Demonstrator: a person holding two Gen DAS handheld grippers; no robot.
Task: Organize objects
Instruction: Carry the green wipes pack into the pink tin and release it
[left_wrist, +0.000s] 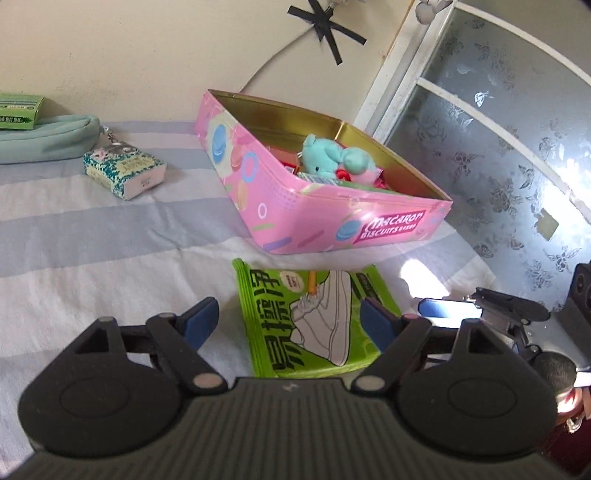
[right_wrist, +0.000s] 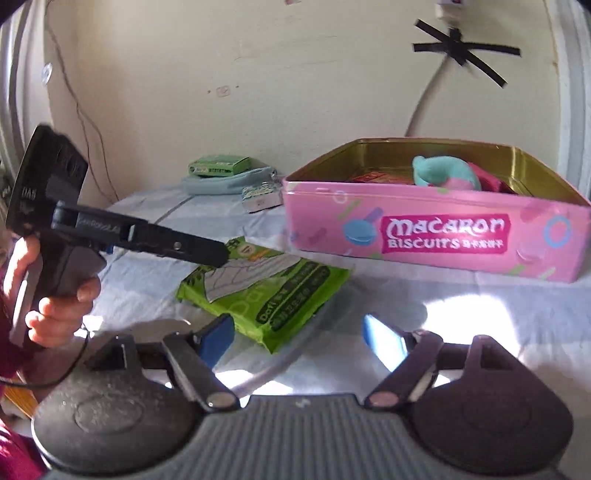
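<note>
Both grippers, left (left_wrist: 291, 317) and right (right_wrist: 299, 332), hover with fingers spread, empty, over a green snack packet (left_wrist: 314, 321) beside the pink tin (left_wrist: 332, 192).

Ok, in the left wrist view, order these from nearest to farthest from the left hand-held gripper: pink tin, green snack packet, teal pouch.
1. Green snack packet, between the left hand-held gripper fingers.
2. Pink tin, just beyond.
3. Teal pouch, far left by the wall.

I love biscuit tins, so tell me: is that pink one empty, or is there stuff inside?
Not empty. The lidless pink tin holds a teal plush toy and some red and green packets; how full it is, cannot tell.
</note>
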